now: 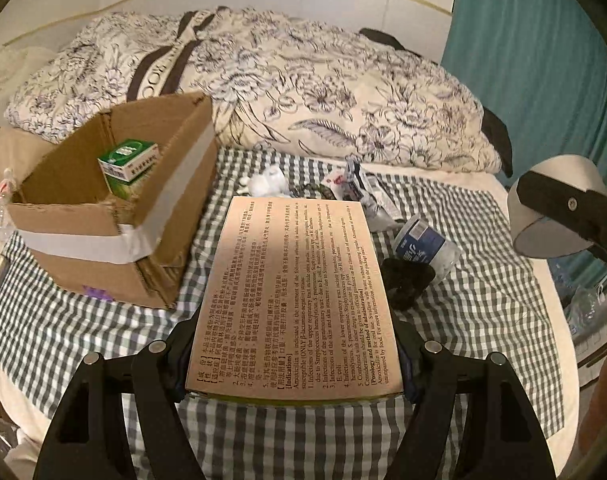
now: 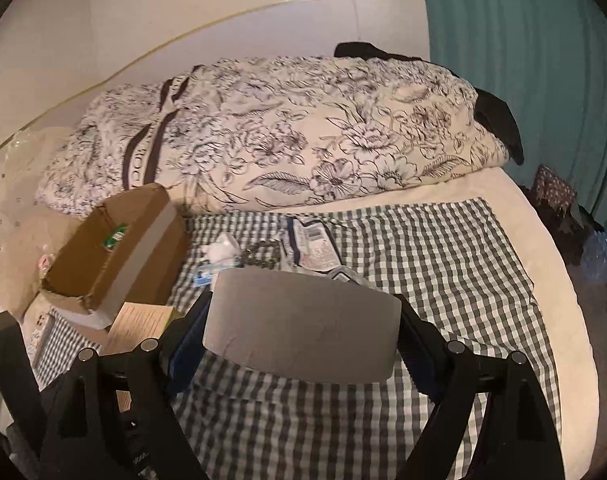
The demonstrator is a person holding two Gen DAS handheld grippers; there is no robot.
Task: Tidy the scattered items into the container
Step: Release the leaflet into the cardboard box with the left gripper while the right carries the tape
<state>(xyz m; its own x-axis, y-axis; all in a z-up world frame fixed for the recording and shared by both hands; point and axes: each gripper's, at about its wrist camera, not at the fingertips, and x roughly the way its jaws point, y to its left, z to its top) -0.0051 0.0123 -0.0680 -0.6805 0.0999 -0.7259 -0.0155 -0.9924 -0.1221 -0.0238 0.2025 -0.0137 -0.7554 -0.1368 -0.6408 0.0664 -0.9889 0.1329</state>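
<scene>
While in left tongs (image 1: 293, 360), medicine box (image 1: 295, 280) aloft.

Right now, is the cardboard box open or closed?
Open: the cardboard box has its top flaps up, and a green carton shows inside.

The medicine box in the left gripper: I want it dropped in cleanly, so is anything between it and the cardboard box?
Nothing visible. The medicine box is held above the checked cloth, and the cardboard box stands open to its left, holding only a green carton.
</scene>
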